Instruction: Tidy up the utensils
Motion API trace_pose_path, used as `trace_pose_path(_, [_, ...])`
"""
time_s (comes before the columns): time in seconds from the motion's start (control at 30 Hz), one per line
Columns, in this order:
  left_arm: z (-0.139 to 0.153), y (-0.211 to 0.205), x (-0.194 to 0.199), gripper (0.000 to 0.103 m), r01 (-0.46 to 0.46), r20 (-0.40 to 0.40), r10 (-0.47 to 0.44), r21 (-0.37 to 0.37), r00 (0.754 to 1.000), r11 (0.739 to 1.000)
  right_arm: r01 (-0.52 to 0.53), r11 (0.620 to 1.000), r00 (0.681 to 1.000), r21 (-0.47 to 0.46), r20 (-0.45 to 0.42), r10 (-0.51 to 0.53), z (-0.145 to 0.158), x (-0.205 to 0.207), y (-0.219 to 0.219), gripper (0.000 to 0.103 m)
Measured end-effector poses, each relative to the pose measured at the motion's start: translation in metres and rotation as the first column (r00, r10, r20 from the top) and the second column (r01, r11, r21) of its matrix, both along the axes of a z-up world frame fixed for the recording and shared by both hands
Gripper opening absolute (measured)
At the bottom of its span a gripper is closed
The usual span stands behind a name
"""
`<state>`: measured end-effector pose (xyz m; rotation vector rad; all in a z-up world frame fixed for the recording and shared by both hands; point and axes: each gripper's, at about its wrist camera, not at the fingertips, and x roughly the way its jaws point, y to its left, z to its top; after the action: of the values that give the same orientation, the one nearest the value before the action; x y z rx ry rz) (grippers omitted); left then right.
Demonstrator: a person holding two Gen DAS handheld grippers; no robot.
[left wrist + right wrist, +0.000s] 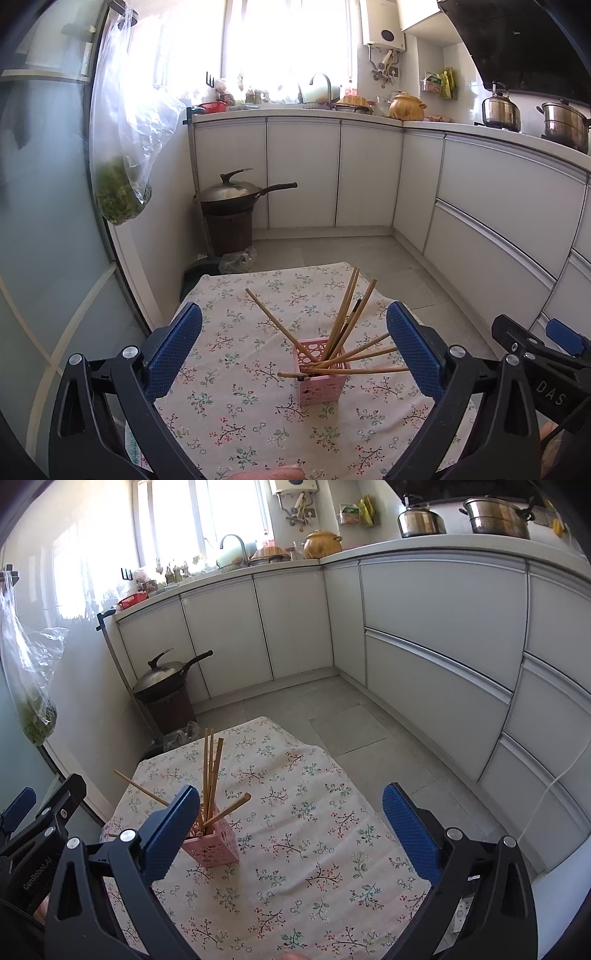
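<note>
- The left gripper (pixel 294 347) hangs above the table with its blue fingers spread wide and nothing between them. It looks down on the pink holder (pixel 320 373), which suggests it is backed off to get a view, not about to grasp.
- The right gripper (pixel 291 832) is likewise wide open and empty, over a bare stretch of the flowered tablecloth (pixel 317 812), with the holder just beside its left finger.
- The holder is a small perforated box standing upright near the middle of the table.
- The chopsticks (pixel 345 314) are all in the holder; none lie on the cloth. Some stand steep, others fan out low over the rim, and one lies almost flat across the top.
- Judging by this, the sorting seems nearly or fully done; the low-lying sticks might slip out if knocked.
</note>
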<state>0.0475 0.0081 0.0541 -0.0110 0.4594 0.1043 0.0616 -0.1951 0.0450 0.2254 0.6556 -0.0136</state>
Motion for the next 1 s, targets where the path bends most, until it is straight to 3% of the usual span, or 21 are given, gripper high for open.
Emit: trace_pose_path(1.0, [-0.0037,0.0031,0.0015,0.096,0.0,-0.01,0.0,0.018,1.0,1.0,0.002,1.0,1.0,0.015,-0.025,-0.001,-0.0081,0.0011,-0.0006,0.097])
